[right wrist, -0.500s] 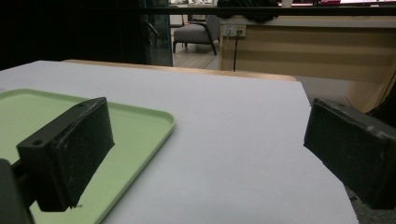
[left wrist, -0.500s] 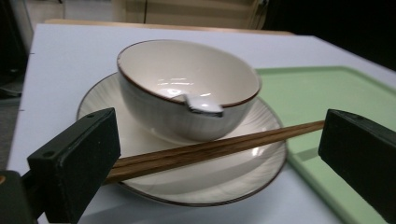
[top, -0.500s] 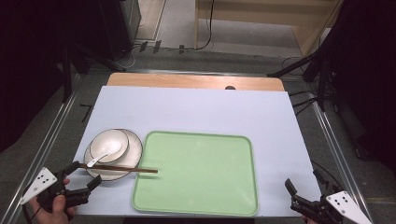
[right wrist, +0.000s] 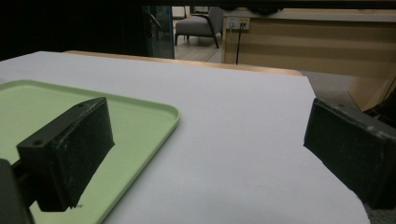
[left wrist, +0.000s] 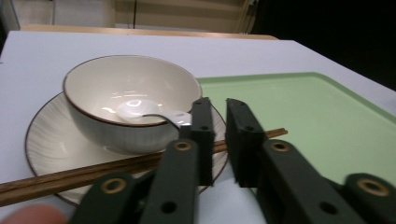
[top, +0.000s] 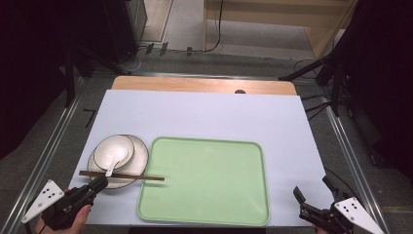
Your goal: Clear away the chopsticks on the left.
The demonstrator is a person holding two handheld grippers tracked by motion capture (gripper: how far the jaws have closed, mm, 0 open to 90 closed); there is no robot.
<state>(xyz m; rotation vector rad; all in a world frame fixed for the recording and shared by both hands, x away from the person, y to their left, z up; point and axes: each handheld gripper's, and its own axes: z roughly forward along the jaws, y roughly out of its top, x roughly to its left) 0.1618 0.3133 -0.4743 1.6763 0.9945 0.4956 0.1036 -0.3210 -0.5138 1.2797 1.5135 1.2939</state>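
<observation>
Over on the left, the left gripper (top: pixel 97 184) is sitting with its fingers (left wrist: pixel 203 135) nearly pressed together, pinching nothing, right by the chopsticks (top: pixel 122 175), which are lying across the near rim of the plate (top: pixel 141 151) under the bowl (top: pixel 113 151) with the spoon (top: pixel 117 158), long axis running left-right and tips poking over the green tray (top: pixel 204 214). They're looking light, stiff and kinda slippery, so I'd be grabbing both sticks together near the thick left end. Far right on the worktop (top: pixel 204 112), the right gripper (top: pixel 311 201) is hanging with fingers spread wide, empty.
</observation>
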